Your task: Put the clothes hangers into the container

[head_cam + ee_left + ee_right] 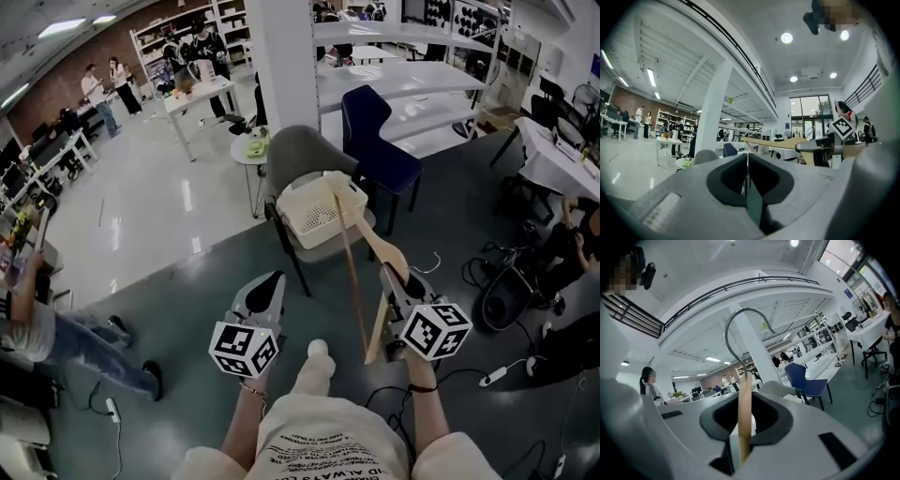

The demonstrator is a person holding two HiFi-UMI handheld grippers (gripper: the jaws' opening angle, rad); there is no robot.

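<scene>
A wooden clothes hanger (354,272) with a metal hook stands on edge in my right gripper (390,274), which is shut on it. In the right gripper view the hanger's wood (745,413) runs up between the jaws and its hook (735,326) curves above them. The container, a white perforated basket (314,217), sits on a grey chair ahead, and the hanger's far end reaches over its rim. My left gripper (274,281) is level beside the right one, shut with nothing in it. In the left gripper view the jaws (747,161) meet, and the hanger (773,142) shows to the right.
The grey chair (298,155) stands on dark floor with a blue chair (377,150) just right of it. A white pillar (281,56) and a small round table (250,150) stand behind. Cables (506,370) lie at right; a seated person (56,328) at left.
</scene>
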